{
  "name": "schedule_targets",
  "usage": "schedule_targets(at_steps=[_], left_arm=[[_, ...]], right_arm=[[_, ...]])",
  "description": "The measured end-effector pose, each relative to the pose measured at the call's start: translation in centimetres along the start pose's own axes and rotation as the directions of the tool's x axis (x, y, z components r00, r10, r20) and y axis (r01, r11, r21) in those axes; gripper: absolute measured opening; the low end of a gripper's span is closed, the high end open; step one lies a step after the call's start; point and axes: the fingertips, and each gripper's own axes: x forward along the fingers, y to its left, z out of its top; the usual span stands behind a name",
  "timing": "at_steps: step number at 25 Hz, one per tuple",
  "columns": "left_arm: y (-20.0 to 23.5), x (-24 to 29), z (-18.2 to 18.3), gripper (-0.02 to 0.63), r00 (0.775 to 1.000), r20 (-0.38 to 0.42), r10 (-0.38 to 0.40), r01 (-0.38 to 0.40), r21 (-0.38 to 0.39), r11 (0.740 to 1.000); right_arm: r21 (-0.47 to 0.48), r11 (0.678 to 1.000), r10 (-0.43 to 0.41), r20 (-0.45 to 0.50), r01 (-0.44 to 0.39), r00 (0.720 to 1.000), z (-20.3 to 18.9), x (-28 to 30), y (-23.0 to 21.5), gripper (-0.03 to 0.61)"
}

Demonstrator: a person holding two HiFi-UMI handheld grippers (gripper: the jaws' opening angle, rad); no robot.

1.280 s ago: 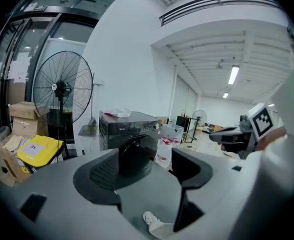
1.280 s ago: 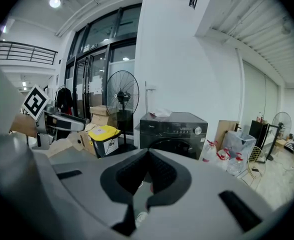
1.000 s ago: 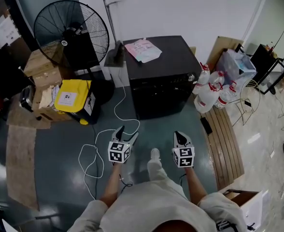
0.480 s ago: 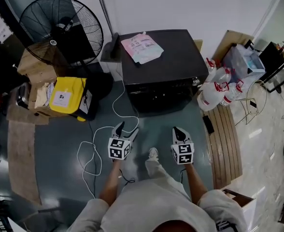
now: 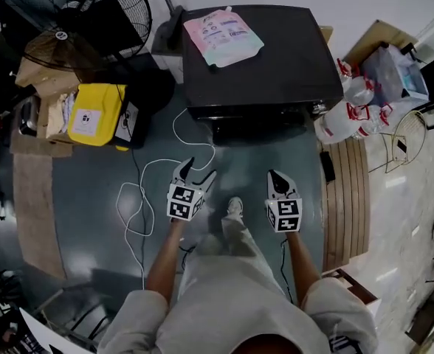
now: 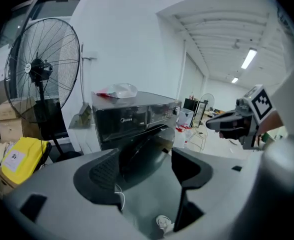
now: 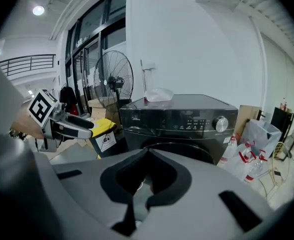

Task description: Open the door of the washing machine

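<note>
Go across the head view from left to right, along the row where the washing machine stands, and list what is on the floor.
In order: yellow container → washing machine → red-capped bottles → translucent bag.

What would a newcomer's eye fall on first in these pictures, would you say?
The black washing machine fills the head view's top centre, a pink pouch lying on its top. The left gripper, open, and the right gripper, shut, hover before it; a yellow bag sits at the left.
</note>
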Motion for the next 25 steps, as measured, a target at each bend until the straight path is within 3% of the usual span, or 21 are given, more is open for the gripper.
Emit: schedule_targets(at_steps=[10, 25], left_arm=[[1.9, 5.0, -3.1, 0.314, 0.999, -0.037, -0.029, 0.028, -0.013, 1.000], [5.2, 13.2, -8.2, 0.314, 0.993, -0.036, -0.112, 0.112, -0.002, 0.994]], right_arm=[[0.016, 0.999, 0.037, -0.060, -0.036, 0.997, -3.5, 4.4, 0.8, -0.002], [0.043, 0.999, 0.007, -0.133, -0.001, 0.991, -10.2, 10.8, 1.8, -0.002]])
